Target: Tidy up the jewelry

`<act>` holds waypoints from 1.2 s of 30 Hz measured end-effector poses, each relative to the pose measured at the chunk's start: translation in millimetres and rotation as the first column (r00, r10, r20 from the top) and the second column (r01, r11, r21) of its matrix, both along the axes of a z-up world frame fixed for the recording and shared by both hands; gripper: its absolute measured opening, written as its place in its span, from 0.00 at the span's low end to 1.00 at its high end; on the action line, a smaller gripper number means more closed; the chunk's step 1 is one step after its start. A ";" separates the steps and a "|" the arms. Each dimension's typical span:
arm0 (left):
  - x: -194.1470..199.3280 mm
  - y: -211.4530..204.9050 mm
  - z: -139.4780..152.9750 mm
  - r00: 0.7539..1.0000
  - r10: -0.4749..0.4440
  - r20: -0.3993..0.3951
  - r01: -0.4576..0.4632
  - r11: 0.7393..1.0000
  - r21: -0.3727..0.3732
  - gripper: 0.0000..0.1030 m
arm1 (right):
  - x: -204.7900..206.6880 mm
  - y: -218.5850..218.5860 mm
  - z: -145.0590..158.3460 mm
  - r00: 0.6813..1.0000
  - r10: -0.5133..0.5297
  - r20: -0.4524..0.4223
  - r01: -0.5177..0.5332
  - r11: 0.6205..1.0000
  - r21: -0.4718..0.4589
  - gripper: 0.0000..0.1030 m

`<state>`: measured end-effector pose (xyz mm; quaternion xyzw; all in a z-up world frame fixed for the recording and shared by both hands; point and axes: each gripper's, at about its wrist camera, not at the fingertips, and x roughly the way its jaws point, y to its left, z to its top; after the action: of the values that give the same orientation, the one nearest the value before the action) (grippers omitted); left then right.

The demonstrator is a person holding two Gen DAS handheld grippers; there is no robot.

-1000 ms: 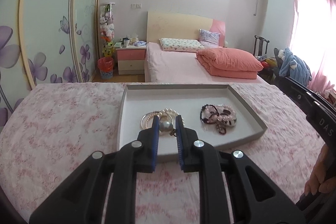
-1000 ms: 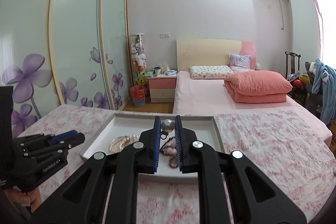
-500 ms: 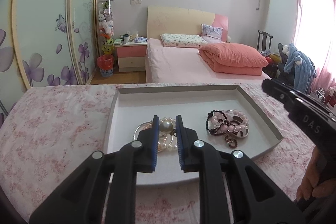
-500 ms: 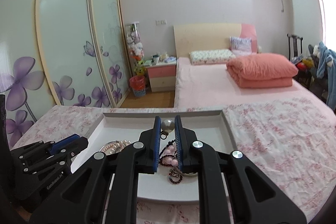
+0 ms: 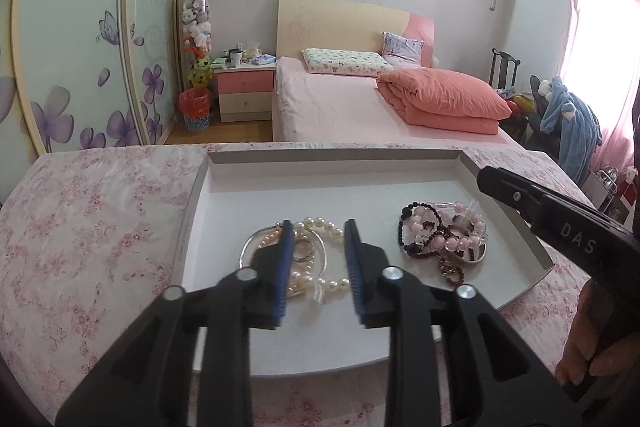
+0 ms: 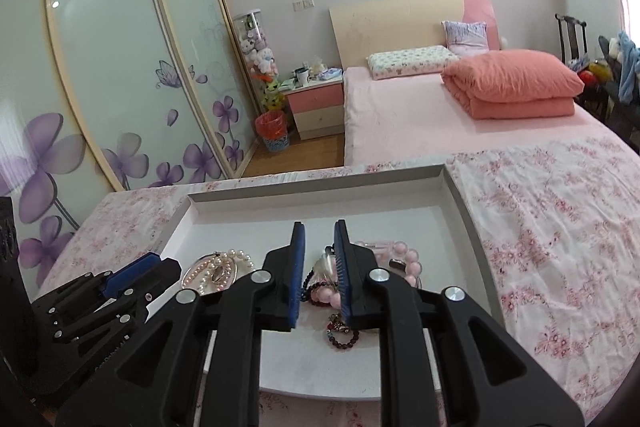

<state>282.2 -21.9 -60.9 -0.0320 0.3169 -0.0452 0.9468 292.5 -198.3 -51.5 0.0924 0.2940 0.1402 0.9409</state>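
A shallow grey-white tray point(image 5: 332, 157) lies on the floral cloth. On its left side lies a heap of white pearl strands point(image 5: 336, 285) with a metal ring and a thin bangle. To the right is a tangle of pink and dark bead bracelets point(image 5: 440, 239). My left gripper point(image 5: 319, 227) hovers over the pearls, its jaws opening with nothing pressed between the pads. My right gripper point(image 6: 319, 227) hangs over the pink beads point(image 6: 408, 259), jaws also opening, pads gripping nothing. Each gripper appears at the edge of the other's view: the right gripper point(image 5: 560, 231) and the left gripper point(image 6: 120, 279).
The pink floral cloth point(image 5: 88, 227) spreads around the tray point(image 6: 316, 183). Beyond it stands a bed point(image 5: 340, 107) with an orange folded quilt point(image 5: 444, 99), a pink nightstand point(image 5: 244, 91) and flowered sliding doors point(image 6: 120, 67). A person's hand point(image 5: 580, 359) grips the right tool.
Both grippers have come down closer over the tray and their jaws have spread apart. The round silvery bead seen between each pair of tips earlier is gone from there.
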 end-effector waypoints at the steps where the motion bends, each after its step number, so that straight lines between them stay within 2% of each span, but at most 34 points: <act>1: -0.6 1.9 0.7 1.000 0.004 0.000 -0.004 1.000 -0.006 0.31 | 0.0 -1.3 0.8 1.000 -0.004 0.000 0.004 1.000 0.007 0.31; 2: -1.3 4.8 1.7 1.000 0.009 -0.001 -0.009 1.000 -0.016 0.33 | -0.8 -4.4 1.6 1.000 -0.009 0.001 0.009 1.000 0.016 0.37; 10: -24.0 39.1 18.6 0.998 0.068 0.013 -0.066 0.994 -0.087 0.42 | -22.3 -20.3 16.4 0.999 -0.036 0.018 0.035 0.998 0.057 0.37; 13: -41.3 51.0 27.3 0.995 0.093 0.028 -0.089 0.991 -0.098 0.47 | -36.8 -21.8 23.6 0.999 -0.035 0.032 0.033 0.998 0.059 0.45; 17: -67.7 63.7 39.1 0.992 0.114 0.051 -0.108 0.988 -0.114 0.53 | -59.3 -21.1 32.7 0.998 -0.027 0.055 0.024 0.998 0.056 0.47; 23: -112.7 78.8 51.1 0.987 0.135 0.086 -0.121 0.982 -0.148 0.64 | -100.5 -19.6 43.9 0.996 -0.021 0.092 0.019 0.999 0.026 0.60; 29: -152.8 80.1 51.2 0.985 0.131 0.114 -0.111 0.980 -0.164 0.75 | -134.3 -17.3 47.5 0.993 -0.020 0.119 0.020 1.000 -0.003 0.70; 36: -180.0 75.5 48.0 0.983 0.129 0.133 -0.107 0.981 -0.163 0.89 | -164.0 -18.7 44.0 0.988 -0.025 0.152 0.031 0.999 -0.043 0.87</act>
<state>102.1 53.6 -12.9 -0.1207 0.2412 -0.0156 0.9628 128.6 -217.0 -7.5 0.0644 0.2235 0.1270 0.9642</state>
